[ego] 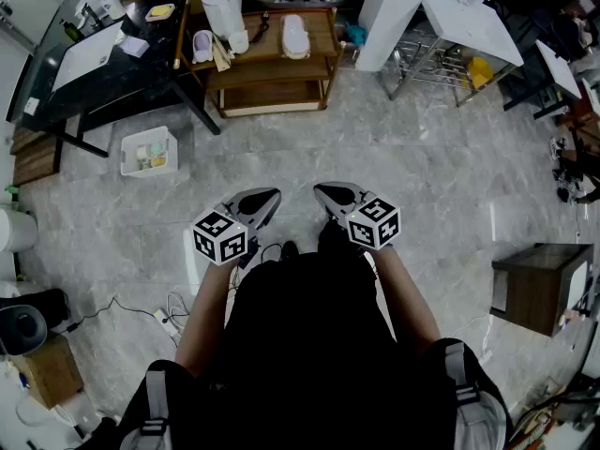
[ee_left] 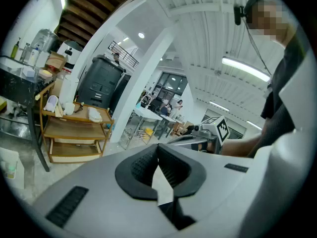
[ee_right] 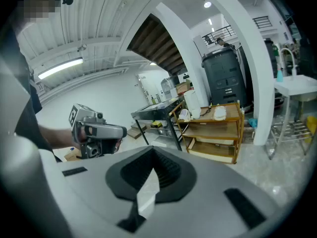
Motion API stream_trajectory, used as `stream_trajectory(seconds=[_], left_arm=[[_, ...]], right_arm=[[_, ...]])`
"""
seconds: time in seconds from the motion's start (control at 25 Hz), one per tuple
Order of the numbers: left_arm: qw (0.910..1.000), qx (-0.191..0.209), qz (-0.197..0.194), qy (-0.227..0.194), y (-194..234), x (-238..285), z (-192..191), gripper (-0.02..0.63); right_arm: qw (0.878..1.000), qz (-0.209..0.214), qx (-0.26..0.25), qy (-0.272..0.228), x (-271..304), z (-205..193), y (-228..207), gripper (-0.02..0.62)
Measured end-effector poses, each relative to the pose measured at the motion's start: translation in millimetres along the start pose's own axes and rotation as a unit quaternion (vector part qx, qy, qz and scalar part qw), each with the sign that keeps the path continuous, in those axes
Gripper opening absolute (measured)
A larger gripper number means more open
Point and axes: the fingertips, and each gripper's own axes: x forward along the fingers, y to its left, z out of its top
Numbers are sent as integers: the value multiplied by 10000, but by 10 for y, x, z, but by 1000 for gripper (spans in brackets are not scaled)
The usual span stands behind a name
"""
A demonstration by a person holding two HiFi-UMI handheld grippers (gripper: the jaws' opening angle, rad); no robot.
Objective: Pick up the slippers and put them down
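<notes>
From the head view, the two slippers lie on the top shelf of a wooden rack (ego: 272, 59), well apart from each other. A lilac slipper (ego: 202, 45) with a pale lining is at the rack's left end, and a cream slipper (ego: 295, 36) is towards its right end. Both are soft, rounded and closed at the toe. A white cylinder (ego: 222, 7) stands on the same shelf between them. The rack is light brown wood in three tiers and stands on glossy, grey-veined floor tiles (ego: 394, 157). The left tongs (ego: 270, 197) and right tongs (ego: 323, 191) are well short of the rack. Each has a grey shell and carries a cube of black-and-white square markers.

In the left gripper view, the left tongs (ee_left: 158, 148) are clenched. Their ribbed black pads (ee_left: 141, 167) meet tip to tip inside a matte grey shell. Beyond them on the rack (ee_left: 74, 133) are the lilac slipper (ee_left: 51, 102) and the cream slipper (ee_left: 94, 114).

In the right gripper view, the right tongs (ee_right: 151, 152) are likewise clenched pad to pad. The rack (ee_right: 214, 133) is far ahead of them, with the lilac slipper (ee_right: 184, 114) and the cream slipper (ee_right: 218, 112) on its top shelf.
</notes>
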Motion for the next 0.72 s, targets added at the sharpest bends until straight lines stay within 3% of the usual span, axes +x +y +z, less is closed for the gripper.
stream_trajectory(seconds=[0.72], left_arm=[[9999,26,-55,100,-2,57,7,12]], right_arm=[[10000,0,24,57,-10,-2,-36,8]])
